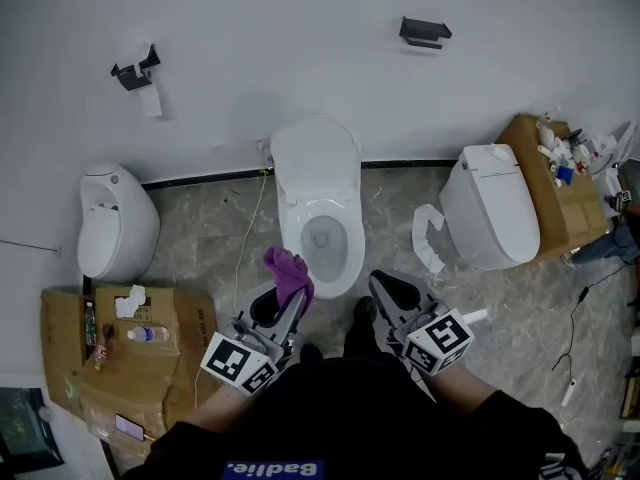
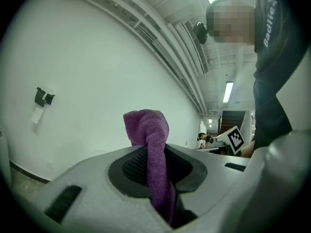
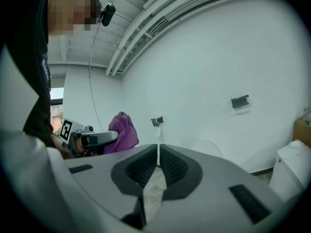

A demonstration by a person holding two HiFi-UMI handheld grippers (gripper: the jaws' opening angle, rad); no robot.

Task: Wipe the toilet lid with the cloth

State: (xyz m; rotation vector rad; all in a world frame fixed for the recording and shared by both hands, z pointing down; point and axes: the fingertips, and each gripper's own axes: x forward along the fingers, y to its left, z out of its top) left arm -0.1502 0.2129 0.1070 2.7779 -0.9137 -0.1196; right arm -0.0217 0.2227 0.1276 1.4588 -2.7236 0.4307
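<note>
A white toilet (image 1: 318, 208) stands against the wall with its lid (image 1: 315, 156) raised and the bowl showing. My left gripper (image 1: 291, 290) is shut on a purple cloth (image 1: 288, 271) held just left of the bowl's front rim. In the left gripper view the cloth (image 2: 151, 152) stands up out of the shut jaws. My right gripper (image 1: 385, 286) sits to the right of the bowl's front, shut with nothing in it; in the right gripper view its jaws nearly touch, and the cloth (image 3: 121, 132) shows at the left.
A second white toilet (image 1: 115, 223) stands at the left and a third (image 1: 492, 206) at the right. Cardboard boxes (image 1: 130, 353) with bottles lie at the lower left, another box (image 1: 555, 183) at the right. Cables run over the grey floor.
</note>
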